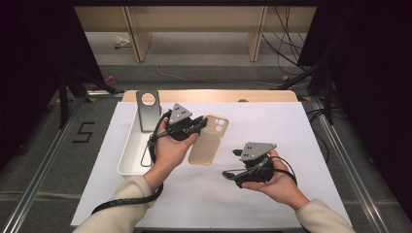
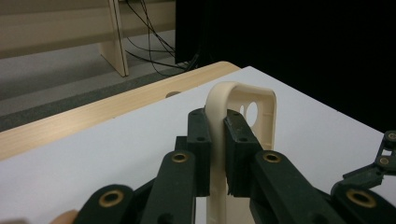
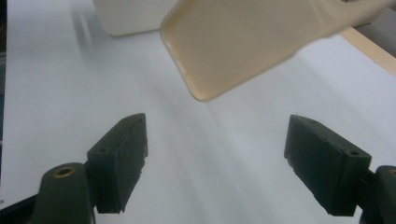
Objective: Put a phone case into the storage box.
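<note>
I am holding the case (image 1: 210, 140), a beige phone cover, up off the surface (image 1: 272, 126) with my left gripper (image 1: 193, 127). In the left gripper view its jaws stand narrow, both pads pressed on one long side wall of the case (image 2: 233, 116) near the camera-hole end. The case hangs just right of the white tray (image 1: 128, 155), tilted, with its lower end toward me.

My right gripper (image 1: 243, 167) sits apart from the case, nearer to me and to the right. Its jaws are wide, with nothing between them; in the right gripper view the pads frame bare white surface, and the rounded lower corner of the case (image 3: 243, 46) floats above and ahead of them. So only the left holds the case.

I judge the step in hand to be a one-handed hold after a release: the case is mine on the left alone, and the right is free. A grey stand (image 1: 148, 109) with a round hole leans at the far end of the tray, and something thin lies in the tray that I cannot make out.

The next move, as I see it, either carries the case to the tray or brings the right jaws onto its free end. For the second, I must line the open pads up with the lower edge and close gently, since the thin wall bends. The left grip is near one end, so the case may swing.
</note>
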Motion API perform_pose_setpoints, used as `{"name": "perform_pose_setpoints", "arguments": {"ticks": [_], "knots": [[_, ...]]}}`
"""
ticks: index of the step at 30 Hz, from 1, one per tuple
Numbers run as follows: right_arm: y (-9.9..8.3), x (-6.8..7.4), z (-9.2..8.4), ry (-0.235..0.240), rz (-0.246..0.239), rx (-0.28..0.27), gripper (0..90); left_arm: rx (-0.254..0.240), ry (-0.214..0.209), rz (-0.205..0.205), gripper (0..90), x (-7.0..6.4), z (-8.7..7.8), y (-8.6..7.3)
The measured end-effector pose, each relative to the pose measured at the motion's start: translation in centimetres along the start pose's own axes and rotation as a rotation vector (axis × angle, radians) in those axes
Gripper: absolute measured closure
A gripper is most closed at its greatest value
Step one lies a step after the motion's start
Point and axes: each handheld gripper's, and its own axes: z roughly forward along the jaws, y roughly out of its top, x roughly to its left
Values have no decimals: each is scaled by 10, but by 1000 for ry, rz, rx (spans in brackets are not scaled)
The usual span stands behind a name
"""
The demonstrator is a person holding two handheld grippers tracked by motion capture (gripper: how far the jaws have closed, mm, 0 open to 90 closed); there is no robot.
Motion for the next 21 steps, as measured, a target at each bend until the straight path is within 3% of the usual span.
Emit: {"name": "perform_pose_setpoints", "arguments": {"ticks": [6, 21], "knots": [[-5, -7, -7, -33, 56, -30, 201, -23, 14, 0, 821, 7, -7, 1], [-12, -16, -15, -94, 102, -52, 192, -64, 45, 5, 822, 20, -21, 0]]}}
